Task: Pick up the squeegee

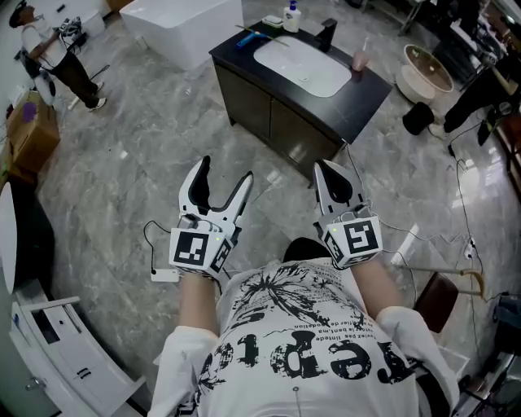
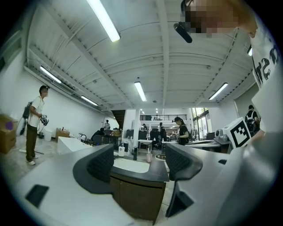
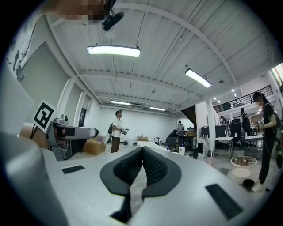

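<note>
Grey marble floor [image 1: 122, 159] is seen under both tools in the head view. The left tool [image 1: 225, 168] is held level with its jaws spread as wide as they go, and nothing is gripped or touched between them. The right tool [image 1: 321, 167] is also held level, at 3 o'clock of the left one. Its jaws are pressed together, pad against pad, with nothing caught in them.

A dark desk [image 1: 362, 98] with a white basin [image 1: 301, 65] set into its top is seen at 12 o'clock, well apart from both tools. The squeegee [image 1: 248, 38], as far as can be told at this size, is the slim blue-handled item lying flat on the desk's far corner at 11 o'clock, just beside the basin's rim. A white bottle [image 1: 291, 16], a black tap [image 1: 327, 34] and a pink cup [image 1: 360, 59] are stood along the desk's far edge. A person [image 1: 57, 57] is seen standing at 10 o'clock.
</note>
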`<state>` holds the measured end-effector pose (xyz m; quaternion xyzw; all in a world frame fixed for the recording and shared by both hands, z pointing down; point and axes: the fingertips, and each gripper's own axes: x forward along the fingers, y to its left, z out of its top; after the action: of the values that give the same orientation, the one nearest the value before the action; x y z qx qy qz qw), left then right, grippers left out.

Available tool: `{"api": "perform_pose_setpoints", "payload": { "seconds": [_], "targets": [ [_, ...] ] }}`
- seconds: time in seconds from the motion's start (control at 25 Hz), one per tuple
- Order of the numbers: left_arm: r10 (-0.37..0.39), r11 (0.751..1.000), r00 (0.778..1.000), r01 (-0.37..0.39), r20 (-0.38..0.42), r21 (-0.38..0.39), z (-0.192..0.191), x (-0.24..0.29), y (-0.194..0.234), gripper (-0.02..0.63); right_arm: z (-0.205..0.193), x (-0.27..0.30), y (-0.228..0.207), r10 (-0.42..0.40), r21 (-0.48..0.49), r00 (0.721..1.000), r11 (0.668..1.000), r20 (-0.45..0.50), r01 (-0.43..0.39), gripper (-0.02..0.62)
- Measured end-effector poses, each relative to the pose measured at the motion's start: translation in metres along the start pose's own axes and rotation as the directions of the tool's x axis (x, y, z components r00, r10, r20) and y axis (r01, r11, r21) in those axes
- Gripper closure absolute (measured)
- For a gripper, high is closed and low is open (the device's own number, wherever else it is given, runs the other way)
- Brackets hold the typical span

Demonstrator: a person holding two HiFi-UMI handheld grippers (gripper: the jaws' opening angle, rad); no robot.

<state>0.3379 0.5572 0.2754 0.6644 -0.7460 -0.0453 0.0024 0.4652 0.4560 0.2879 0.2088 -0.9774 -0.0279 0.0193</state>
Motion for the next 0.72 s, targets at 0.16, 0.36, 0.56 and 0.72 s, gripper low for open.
{"api": "perform_pose_setpoints", "payload": {
  "seconds": [0.16, 0.36, 0.56, 0.72],
  "targets": [
    [0.045, 0.999, 0.999, -0.044, -0.016, 0.015, -0.003, 0.004, 0.020, 0.255, -0.007, 0.021, -0.002, 0.034, 0.011, 0.999, 0.999, -0.010, -0.033, 0.580],
    [0.081, 0.997, 0.996, -0.080, -0.041, 0.017, -0.014, 0.027, 0.053, 0.255, -0.016, 0.072, -0.009, 0.077, 0.018, 0.997, 0.997, -0.012, -0.076, 0.580],
    [0.116, 0.993, 0.992, -0.114, -0.058, 0.030, -0.026, 0.089, 0.098, 0.255, -0.029, 0.152, -0.041, 0.111, 0.028, 0.994, 0.993, -0.017, -0.111, 0.580],
    [0.138, 0.990, 0.988, -0.136, -0.073, 0.038, -0.023, 0.160, 0.147, 0.255, -0.027, 0.235, -0.079, 0.122, 0.040, 0.992, 0.992, -0.019, -0.121, 0.580]
  ]
}}
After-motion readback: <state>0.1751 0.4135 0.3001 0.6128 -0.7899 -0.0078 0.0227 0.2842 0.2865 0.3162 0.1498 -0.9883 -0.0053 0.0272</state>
